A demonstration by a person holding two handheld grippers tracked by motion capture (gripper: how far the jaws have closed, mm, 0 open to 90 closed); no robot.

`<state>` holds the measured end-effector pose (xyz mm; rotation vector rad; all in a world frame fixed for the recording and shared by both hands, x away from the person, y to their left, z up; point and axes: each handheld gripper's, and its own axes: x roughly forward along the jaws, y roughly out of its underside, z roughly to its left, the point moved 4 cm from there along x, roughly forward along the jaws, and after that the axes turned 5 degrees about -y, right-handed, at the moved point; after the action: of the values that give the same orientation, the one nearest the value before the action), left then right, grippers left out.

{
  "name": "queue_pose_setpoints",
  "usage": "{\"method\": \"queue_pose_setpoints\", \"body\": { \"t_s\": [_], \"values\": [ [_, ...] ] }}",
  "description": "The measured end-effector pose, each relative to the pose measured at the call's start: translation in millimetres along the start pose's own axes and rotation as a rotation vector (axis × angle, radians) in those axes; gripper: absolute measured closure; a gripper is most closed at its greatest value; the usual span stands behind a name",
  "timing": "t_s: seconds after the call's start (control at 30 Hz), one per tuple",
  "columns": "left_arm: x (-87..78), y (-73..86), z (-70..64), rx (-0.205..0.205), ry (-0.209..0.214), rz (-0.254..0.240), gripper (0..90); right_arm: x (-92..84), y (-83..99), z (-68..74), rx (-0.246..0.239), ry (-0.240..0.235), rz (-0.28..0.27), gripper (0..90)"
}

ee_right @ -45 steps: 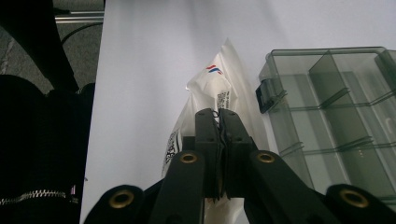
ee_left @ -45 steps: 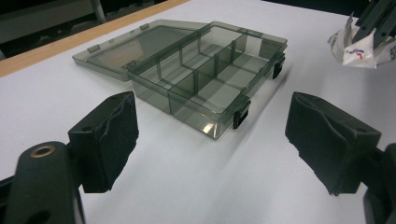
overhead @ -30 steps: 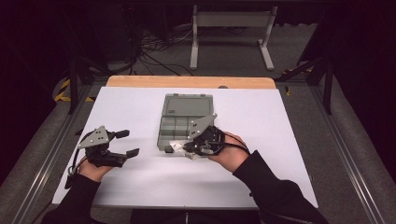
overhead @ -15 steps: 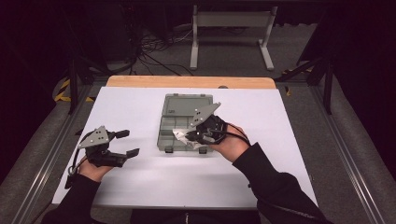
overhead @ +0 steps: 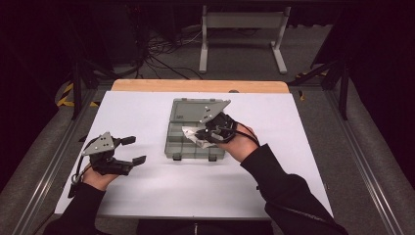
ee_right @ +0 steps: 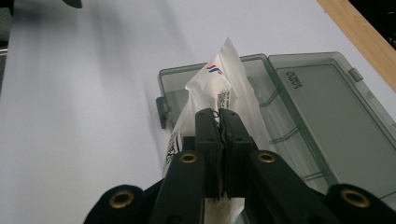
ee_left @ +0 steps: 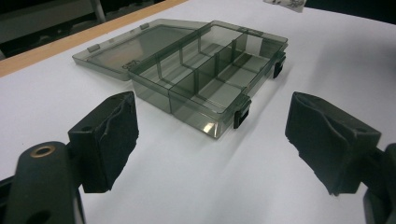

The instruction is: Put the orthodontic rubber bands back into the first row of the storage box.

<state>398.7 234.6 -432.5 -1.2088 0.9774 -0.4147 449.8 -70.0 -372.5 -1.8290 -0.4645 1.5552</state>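
A smoky grey plastic compartment box (overhead: 192, 142) (ee_left: 219, 79) (ee_right: 299, 126) lies on the white table with its lid (overhead: 193, 110) folded flat toward the far side. My right gripper (overhead: 208, 133) (ee_right: 218, 114) hovers over the box's right half, shut on a white printed plastic packet (overhead: 192, 135) (ee_right: 223, 88) that hangs above the compartments. My left gripper (overhead: 132, 151) (ee_left: 210, 135) rests at the table's left, its jaws wide open with nothing between them, pointing at the box's front latches (ee_left: 240, 112).
The white table surface (overhead: 293, 127) ends in a wooden strip (overhead: 195, 85) at the far edge. Metal rails (overhead: 362, 161) flank both sides. A white stand (overhead: 242, 34) and cables (overhead: 161, 49) lie on the floor beyond.
My right gripper has carried the white packet from the box's front edge up and over the compartments. The left gripper has stayed in place, open.
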Motion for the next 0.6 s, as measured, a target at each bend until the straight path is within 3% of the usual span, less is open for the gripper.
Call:
{"method": "queue_pose_setpoints", "body": {
  "t_s": [0.6],
  "values": [
    [0.1, 0.3, 1.0, 0.001, 0.000, 0.001, 17.8, 15.2, 3.3, -33.0, 0.059, 0.037, 0.001, 87.3]
  ]
}}
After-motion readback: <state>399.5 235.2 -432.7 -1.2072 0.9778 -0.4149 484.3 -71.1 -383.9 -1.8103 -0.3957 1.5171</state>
